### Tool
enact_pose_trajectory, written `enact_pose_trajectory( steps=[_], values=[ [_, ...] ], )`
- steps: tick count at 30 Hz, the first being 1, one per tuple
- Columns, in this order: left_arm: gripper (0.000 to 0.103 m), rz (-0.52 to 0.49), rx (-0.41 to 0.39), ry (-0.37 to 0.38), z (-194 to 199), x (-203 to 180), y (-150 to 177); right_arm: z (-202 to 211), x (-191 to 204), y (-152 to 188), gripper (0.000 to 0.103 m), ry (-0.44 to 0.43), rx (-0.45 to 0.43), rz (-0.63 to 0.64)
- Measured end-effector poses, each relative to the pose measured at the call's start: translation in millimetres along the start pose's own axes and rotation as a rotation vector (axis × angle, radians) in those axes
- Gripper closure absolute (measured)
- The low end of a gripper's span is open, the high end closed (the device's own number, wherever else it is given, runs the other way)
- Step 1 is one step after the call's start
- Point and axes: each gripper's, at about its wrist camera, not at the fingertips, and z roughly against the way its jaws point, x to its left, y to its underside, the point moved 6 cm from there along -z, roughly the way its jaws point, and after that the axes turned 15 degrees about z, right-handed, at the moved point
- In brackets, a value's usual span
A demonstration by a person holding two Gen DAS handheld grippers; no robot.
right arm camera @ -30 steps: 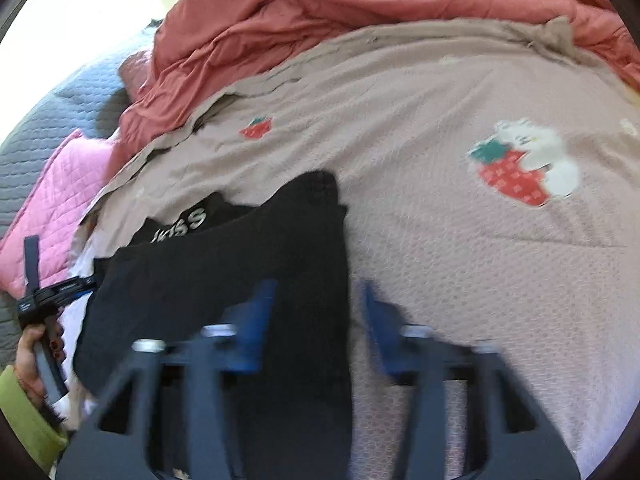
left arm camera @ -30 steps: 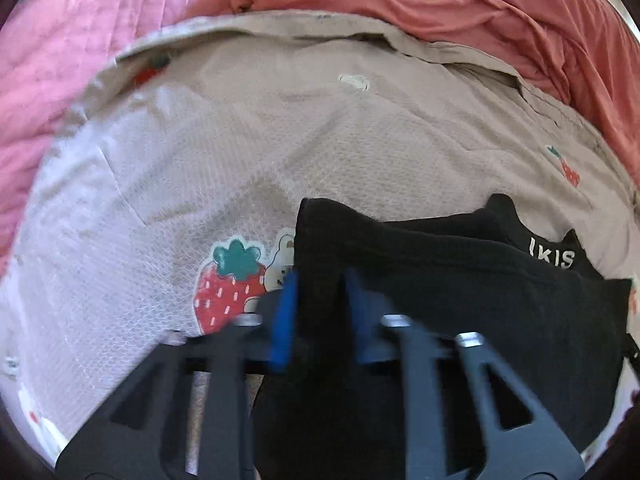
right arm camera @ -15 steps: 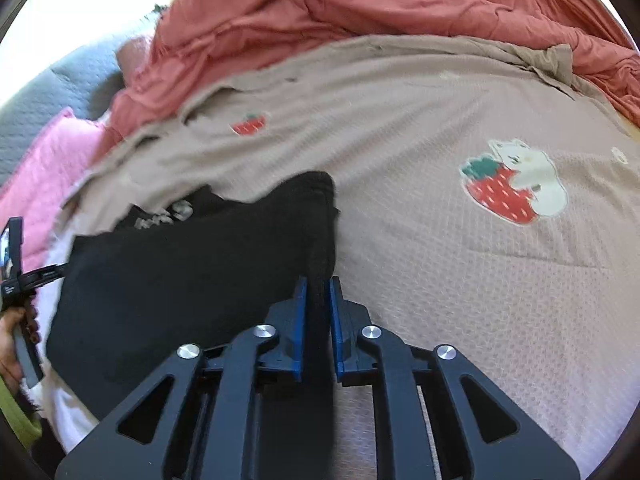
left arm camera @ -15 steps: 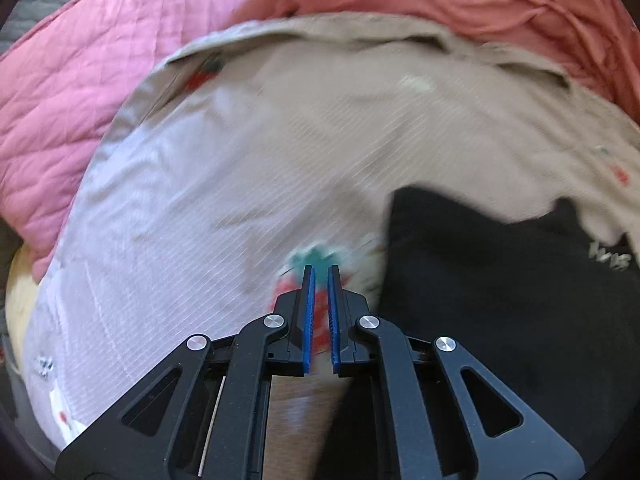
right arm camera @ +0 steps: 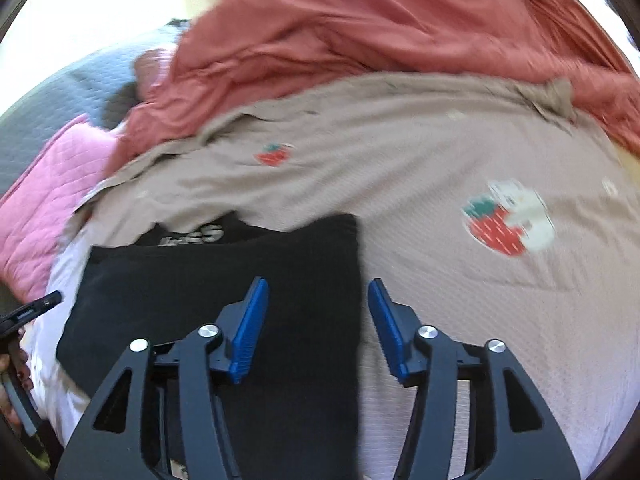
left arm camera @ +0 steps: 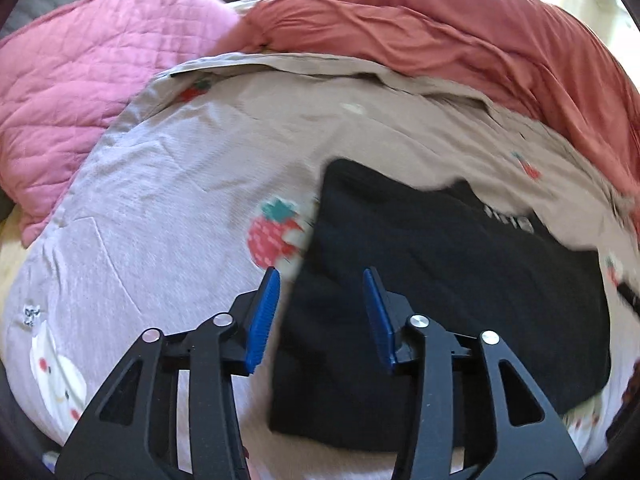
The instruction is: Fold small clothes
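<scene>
The left claw [left arm camera: 320, 316] is standing wide apart, its two blue pads [left arm camera: 262, 318] holding nothing; between them the left edge of the black garment [left arm camera: 440, 280] is showing, with the beige sheet [left arm camera: 180, 200] under the left pad. Whether the pads are touching the cloth cannot be told. The right claw [right arm camera: 316, 328] is likewise gaping wide and gripping nothing, its fingers straddling the garment's right edge, the left pad over black fabric and the right pad over the sheet.

One black garment is lying flat on the bed, folded into a rough rectangle, with white lettering [right arm camera: 196, 236] peeking out at its far edge; the letters are too blurred to read. In the right wrist view it is sitting at the left of the sheet, with part of the other gripper and a hand showing at the far left edge.

Counted: two claws, one black garment, one beige sheet. In the right view two strawberry prints [right arm camera: 496, 228] are showing. One rust-red blanket [left arm camera: 440, 28] is bunching along the far side of the sheet, and one pink quilted cover [left arm camera: 80, 72] is lying to the left.
</scene>
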Motion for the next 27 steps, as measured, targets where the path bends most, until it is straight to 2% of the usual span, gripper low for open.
enact_pose_trajectory(
  steps=[2, 6, 7, 8, 11, 14, 15, 16, 17, 20, 27],
  values=[
    [0.059, -0.047, 0.003, 0.005, 2, -8, 11, 0, 19, -1, 0.044, -0.031, -0.001, 0.064],
    [0.057, -0.137, 0.010, -0.007, 3, -29, 35, 1, 55, 1, 0.041, -0.075, -0.004, 0.205],
    [0.049, -0.158, 0.015, -0.015, 1, -32, 40, 2, 64, 2, 0.039, -0.082, -0.008, 0.240],
    [0.043, -0.175, 0.019, -0.023, 0, -35, 44, 1, 69, 3, 0.038, -0.090, -0.008, 0.253],
    [0.035, -0.223, 0.033, -0.047, -6, -41, 58, -4, 83, 8, 0.038, -0.120, 0.012, 0.276],
    [0.029, -0.233, 0.060, -0.095, -19, -37, 67, -14, 90, 16, 0.038, -0.105, 0.062, 0.304],
    [0.028, -0.219, 0.063, -0.091, -20, -36, 68, -21, 88, 21, 0.038, -0.083, 0.102, 0.309],
    [0.026, -0.204, 0.066, -0.086, -21, -33, 68, -32, 82, 31, 0.038, -0.043, 0.183, 0.305],
    [0.024, -0.197, 0.066, -0.084, -22, -31, 69, -39, 79, 36, 0.038, -0.043, 0.219, 0.290],
    [0.024, -0.201, 0.066, -0.089, -23, -29, 71, -41, 70, 36, 0.038, -0.089, 0.220, 0.215],
    [0.024, -0.200, 0.061, -0.087, -15, -28, 73, -39, 73, 37, 0.036, -0.066, 0.216, 0.248]
  ],
)
